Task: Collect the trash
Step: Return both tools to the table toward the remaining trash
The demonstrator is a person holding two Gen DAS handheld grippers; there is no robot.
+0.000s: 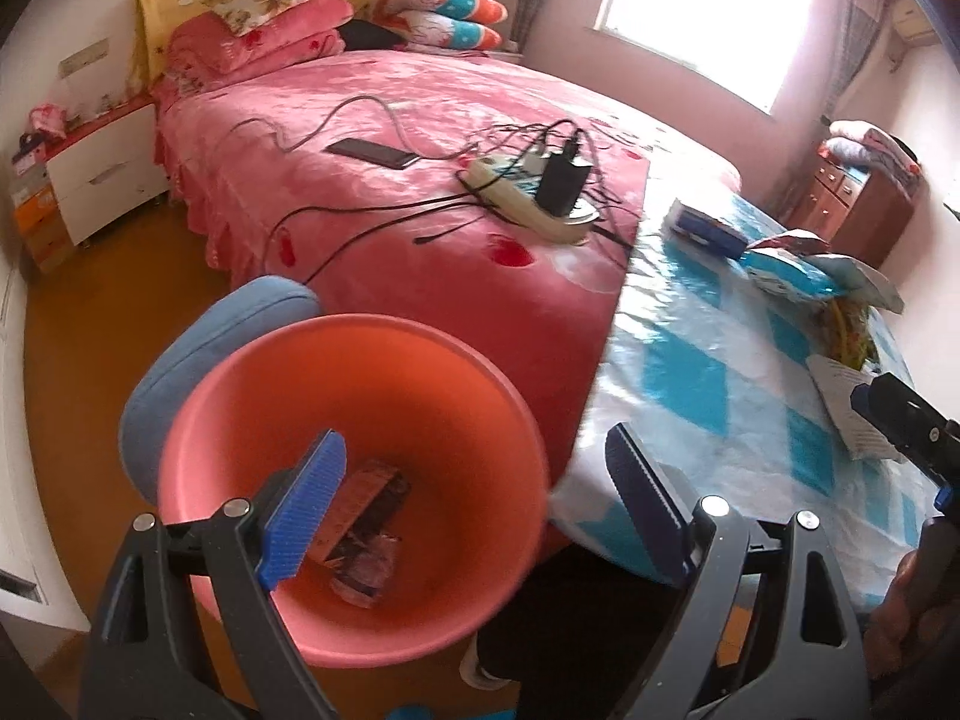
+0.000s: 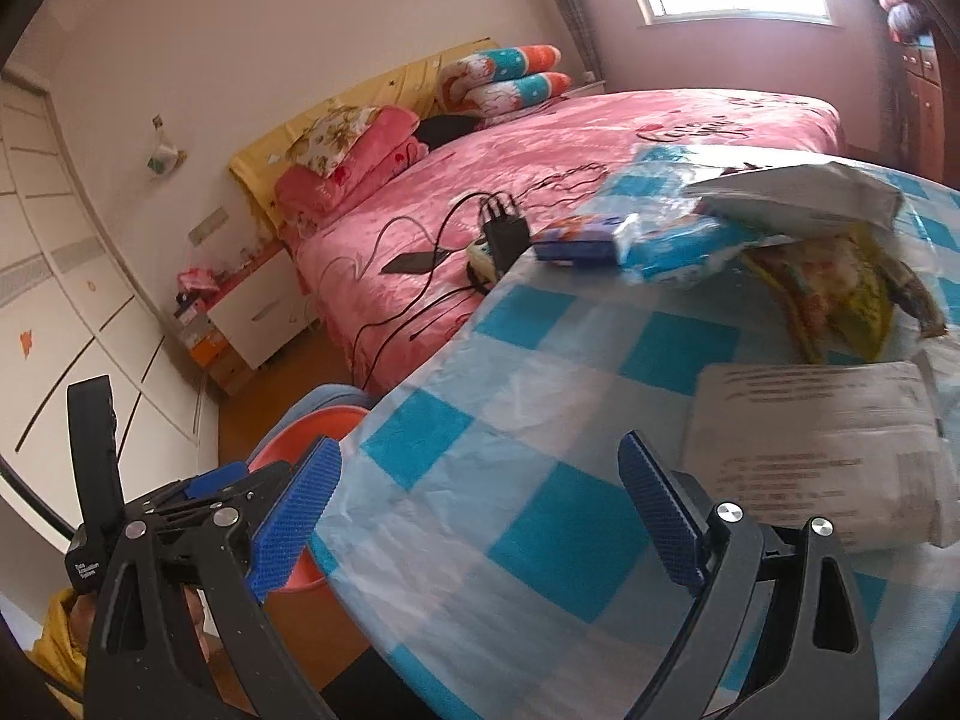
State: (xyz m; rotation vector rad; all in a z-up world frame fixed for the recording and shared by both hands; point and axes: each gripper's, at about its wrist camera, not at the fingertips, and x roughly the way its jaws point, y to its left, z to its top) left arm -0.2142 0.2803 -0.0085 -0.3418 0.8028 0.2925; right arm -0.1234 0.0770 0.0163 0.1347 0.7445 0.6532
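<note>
A salmon-pink bin [image 1: 384, 420] stands on a blue stool beside the bed, with a crumpled wrapper [image 1: 366, 540] at its bottom. My left gripper [image 1: 474, 510] hangs open over the bin's right rim, nothing between its blue pads. Trash lies on the blue-and-white checked cloth [image 2: 540, 420]: a grey mailer bag [image 2: 816, 450], a yellow snack wrapper [image 2: 840, 294], a blue-white packet [image 2: 678, 246], a dark blue box [image 2: 576, 243] and another grey bag [image 2: 798, 192]. My right gripper [image 2: 480, 516] is open above the cloth, left of the grey mailer bag. Its tip shows in the left wrist view [image 1: 900, 420].
A pink bed [image 1: 420, 138] carries a phone [image 1: 372, 153], a power strip [image 1: 534, 198] with a black charger, and tangled cables. A white nightstand [image 1: 102, 180] stands at the far left. The bin's rim [image 2: 312, 426] peeks beside the cloth's edge. A wardrobe [image 2: 60, 300] lines the left wall.
</note>
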